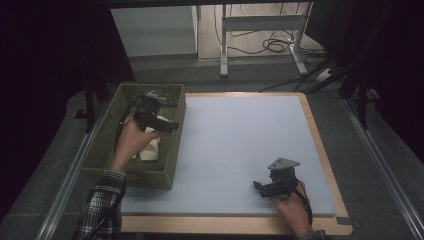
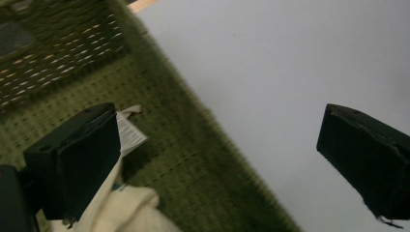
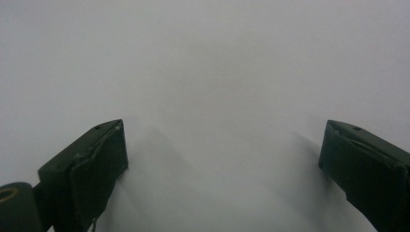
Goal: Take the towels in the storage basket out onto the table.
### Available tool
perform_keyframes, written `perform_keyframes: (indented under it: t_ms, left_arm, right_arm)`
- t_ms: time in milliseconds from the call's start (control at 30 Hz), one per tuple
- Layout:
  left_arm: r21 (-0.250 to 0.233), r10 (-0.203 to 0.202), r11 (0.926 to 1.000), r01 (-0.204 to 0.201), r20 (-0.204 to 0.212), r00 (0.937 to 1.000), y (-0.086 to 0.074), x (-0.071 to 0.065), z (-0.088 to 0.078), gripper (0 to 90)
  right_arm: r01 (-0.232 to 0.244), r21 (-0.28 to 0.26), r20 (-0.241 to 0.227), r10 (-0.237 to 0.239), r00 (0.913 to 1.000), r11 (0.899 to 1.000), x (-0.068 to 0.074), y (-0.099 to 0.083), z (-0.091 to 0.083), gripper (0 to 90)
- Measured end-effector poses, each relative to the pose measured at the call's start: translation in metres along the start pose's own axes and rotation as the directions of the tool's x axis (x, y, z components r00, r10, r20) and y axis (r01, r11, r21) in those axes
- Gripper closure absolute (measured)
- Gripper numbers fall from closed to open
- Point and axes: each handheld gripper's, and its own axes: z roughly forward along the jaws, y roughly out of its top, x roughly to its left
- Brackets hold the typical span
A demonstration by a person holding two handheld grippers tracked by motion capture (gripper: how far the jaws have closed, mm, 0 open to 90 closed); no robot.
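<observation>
A pale blue mat (image 1: 240,145) covers the table. At its left edge sits a green woven basket (image 1: 107,135) holding cream cloth (image 1: 150,149). Over the basket's right wall hangs the left gripper (image 1: 170,125), jaws spread wide, one beside the cloth. The right gripper (image 1: 257,187), also spread, rests on the mat's near right part, well apart from the basket.

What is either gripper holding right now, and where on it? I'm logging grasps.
Nothing. The left gripper is open above the green basket, beside the cream cloth; the right gripper is open over the mat.
</observation>
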Motion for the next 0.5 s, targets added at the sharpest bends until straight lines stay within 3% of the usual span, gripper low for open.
perform_keyframes:
  t_ms: [233,500]
  left_arm:
    - [0.015,-0.044,0.9989,0.045,-0.045,0.9980,-0.018,0.028,-0.002,2.2]
    - [0.069,-0.084,0.9937,0.089,-0.071,0.9939,-0.040,0.051,0.013,2.2]
  right_arm:
    - [0.000,0.000,0.000,0.000,1.0000,1.000,0.000,0.000,0.000,3.5]
    - [-0.001,0.000,0.000,0.001,1.0000,1.000,0.000,0.000,0.000,3.5]
